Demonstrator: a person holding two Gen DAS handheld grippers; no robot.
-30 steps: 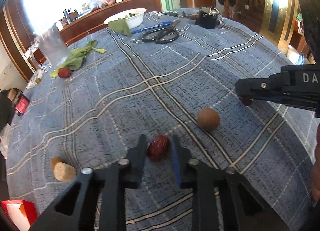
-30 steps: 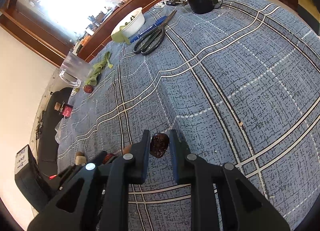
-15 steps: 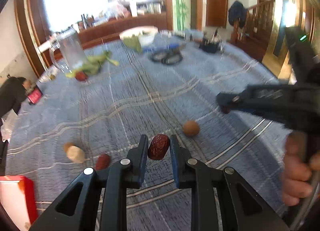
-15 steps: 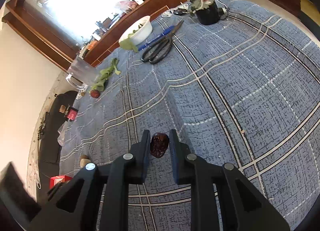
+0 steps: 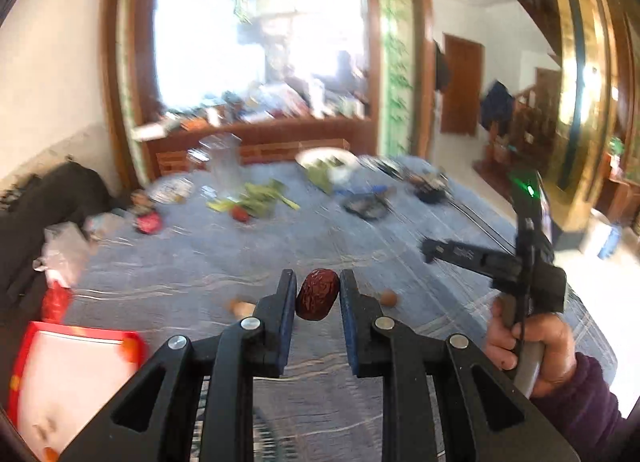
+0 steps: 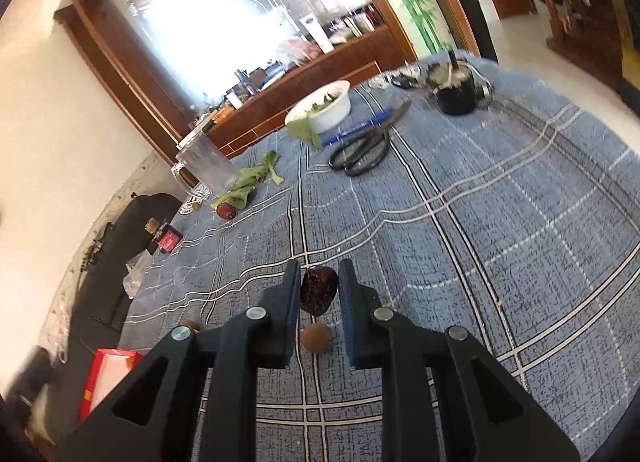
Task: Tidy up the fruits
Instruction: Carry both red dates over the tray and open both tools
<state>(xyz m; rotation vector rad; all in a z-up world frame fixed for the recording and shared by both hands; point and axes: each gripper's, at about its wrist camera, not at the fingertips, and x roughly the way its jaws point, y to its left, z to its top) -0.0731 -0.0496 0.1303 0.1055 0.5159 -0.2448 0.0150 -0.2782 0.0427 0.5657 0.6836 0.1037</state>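
**Both dates lifted clear of the bench**

Since a second ago, the left tongs have risen from the cloth with their red date, which then lay on the bench and now hangs in the air between the two pads. That view has tipped up toward the room and is smeared by motion. The right tongs hold the same grip as before on a darker date, pinched narrow between the blue-faced pads and held above the blue plaid bench.

Directly below the right tongs a round brown fruit sits on the cloth, and another small brown fruit shows just left of the black finger frame. A red box lies at the near left edge of the bench. Farther back are a loose red date beside green leaves, a clear glass mug, black scissors, a blue pen, a white bowl and a black pot.

From the left wrist, the person's right hand in a purple sleeve grips the other tool's handle over the right side of the bench.
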